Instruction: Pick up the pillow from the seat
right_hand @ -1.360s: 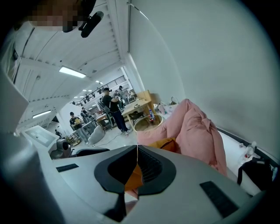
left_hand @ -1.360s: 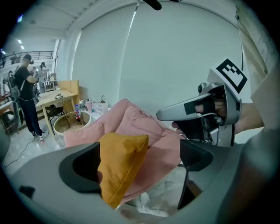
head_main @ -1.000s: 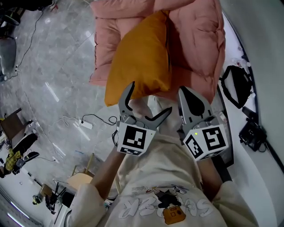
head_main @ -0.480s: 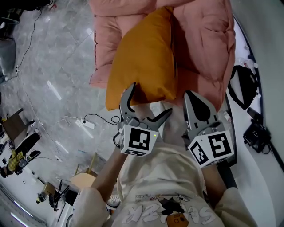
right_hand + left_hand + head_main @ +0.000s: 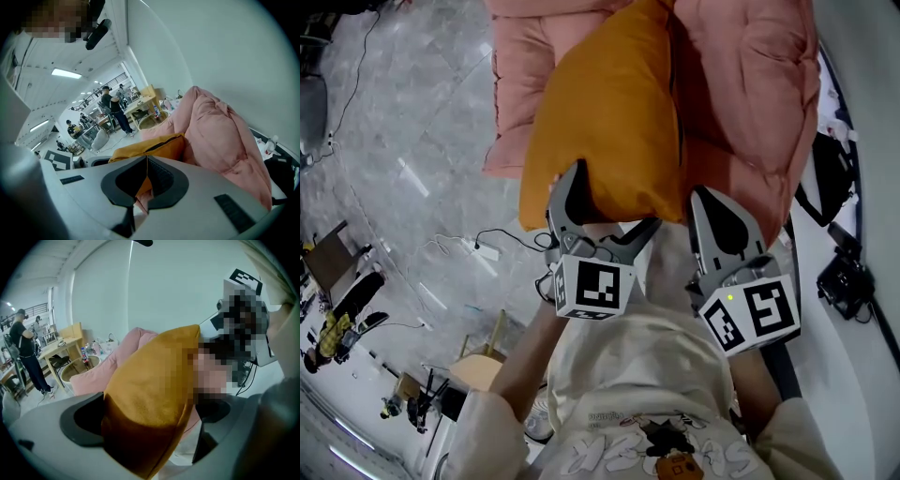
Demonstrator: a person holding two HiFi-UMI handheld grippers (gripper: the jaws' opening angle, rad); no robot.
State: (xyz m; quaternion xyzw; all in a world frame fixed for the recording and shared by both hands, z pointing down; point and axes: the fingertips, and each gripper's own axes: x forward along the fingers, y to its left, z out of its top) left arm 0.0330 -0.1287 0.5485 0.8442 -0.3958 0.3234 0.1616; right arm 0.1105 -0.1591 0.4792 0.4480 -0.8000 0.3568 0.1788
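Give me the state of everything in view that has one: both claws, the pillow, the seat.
Orange pillow: lying on the seat, not yet lifted.
Seat: pink padding rumpled, pillow on it.
Left claw: open, jaws apart around the pillow's near corner, not closed on it.
Right claw: shut, empty, beside the pillow's near edge; contact unclear.

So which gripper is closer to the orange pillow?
Left. The left gripper has its open jaws either side of the pillow's lower edge. The right gripper, jaws together, sits just off the pillow's other corner, by the pink seat.
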